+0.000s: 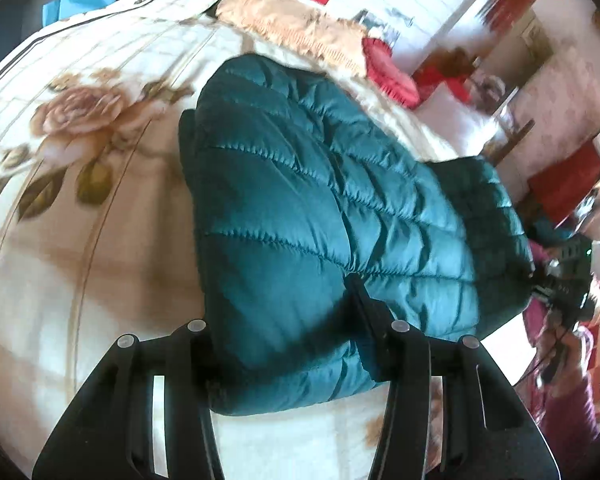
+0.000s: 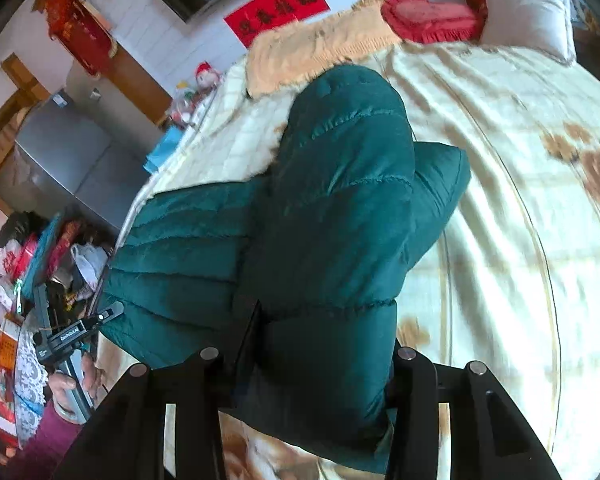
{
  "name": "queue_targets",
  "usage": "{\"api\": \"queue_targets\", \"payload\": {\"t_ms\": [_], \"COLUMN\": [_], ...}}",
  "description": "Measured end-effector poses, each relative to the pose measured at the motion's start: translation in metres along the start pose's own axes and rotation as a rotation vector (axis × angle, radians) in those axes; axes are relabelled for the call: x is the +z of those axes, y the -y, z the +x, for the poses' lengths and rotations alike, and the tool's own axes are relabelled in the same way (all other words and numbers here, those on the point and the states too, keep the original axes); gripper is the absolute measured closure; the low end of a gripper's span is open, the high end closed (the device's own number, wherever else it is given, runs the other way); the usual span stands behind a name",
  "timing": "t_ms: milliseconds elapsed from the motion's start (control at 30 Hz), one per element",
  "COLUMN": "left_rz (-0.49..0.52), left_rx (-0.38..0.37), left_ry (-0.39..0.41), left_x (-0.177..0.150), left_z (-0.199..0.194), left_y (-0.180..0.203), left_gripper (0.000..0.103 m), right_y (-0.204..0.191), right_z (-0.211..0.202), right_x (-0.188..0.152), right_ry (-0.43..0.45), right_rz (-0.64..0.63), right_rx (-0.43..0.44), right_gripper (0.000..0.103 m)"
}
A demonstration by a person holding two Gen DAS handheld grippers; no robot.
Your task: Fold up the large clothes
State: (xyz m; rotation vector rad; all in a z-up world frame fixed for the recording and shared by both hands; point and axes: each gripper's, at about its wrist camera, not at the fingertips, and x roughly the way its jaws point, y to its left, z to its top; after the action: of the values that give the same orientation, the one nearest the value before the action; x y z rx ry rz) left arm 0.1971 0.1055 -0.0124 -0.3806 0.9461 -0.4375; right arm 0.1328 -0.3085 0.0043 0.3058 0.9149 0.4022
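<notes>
A teal quilted puffer jacket (image 1: 300, 208) lies on a cream floral bedspread (image 1: 80, 140). My left gripper (image 1: 284, 344) is shut on the jacket's near edge, with padded fabric bulging between its two black fingers. In the right wrist view the same jacket (image 2: 340, 208) shows a sleeve or side panel folded over the body. My right gripper (image 2: 320, 360) is shut on the jacket's near fold, which fills the gap between its fingers. The left gripper (image 2: 76, 332) shows at the far left of the right wrist view, held in a hand at the jacket's other end.
A tan fringed blanket (image 2: 320, 44), a red heart cushion (image 2: 428, 16) and a white pillow (image 2: 528, 16) lie at the head of the bed. A grey cabinet (image 2: 60, 160) and cluttered bags (image 2: 40, 260) stand beside the bed. A blue item (image 1: 80, 0) lies at the bed's far corner.
</notes>
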Motion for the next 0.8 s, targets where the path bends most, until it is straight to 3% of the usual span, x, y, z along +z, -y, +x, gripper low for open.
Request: {"api": "queue_targets", "payload": {"t_ms": [67, 133, 233, 467, 633, 800], "left_rz": [0.015, 0.01, 0.011, 0.084, 0.108, 0.161], "left_rx": [0.04, 0.066, 0.121, 0.31, 0.405, 0.412], "left_ry": [-0.02, -0.02, 0.015, 0.067, 0.149, 0.222], "left_x": [-0.009, -0.014, -0.017, -0.022, -0.031, -0.042], "left_z": [0.009, 0.017, 0.015, -0.001, -0.013, -0.026], "left_y": [-0.002, -0.005, -0.004, 0.024, 0.043, 0.073], "left_gripper": [0.055, 0.044, 0.035, 0.035, 0.035, 0.035], "right_y": [0.005, 0.017, 0.02, -0.031, -0.072, -0.122], "right_z": [0.005, 0.015, 0.027, -0.002, -0.033, -0.036], "right_x": [-0.007, -0.015, -0.017, -0.019, -0.027, -0.037], "right_ry": [-0.012, -0.024, -0.007, 0.08, 0.196, 0.283], "right_rz": [0.001, 0.035, 0.005, -0.119, -0.201, -0.277], "right_rx": [-0.055, -0.133, -0.247, -0.428, -0.437, -0.421], "right_gripper": [0.055, 0.033, 0.012, 0.012, 0.011, 0.009]}}
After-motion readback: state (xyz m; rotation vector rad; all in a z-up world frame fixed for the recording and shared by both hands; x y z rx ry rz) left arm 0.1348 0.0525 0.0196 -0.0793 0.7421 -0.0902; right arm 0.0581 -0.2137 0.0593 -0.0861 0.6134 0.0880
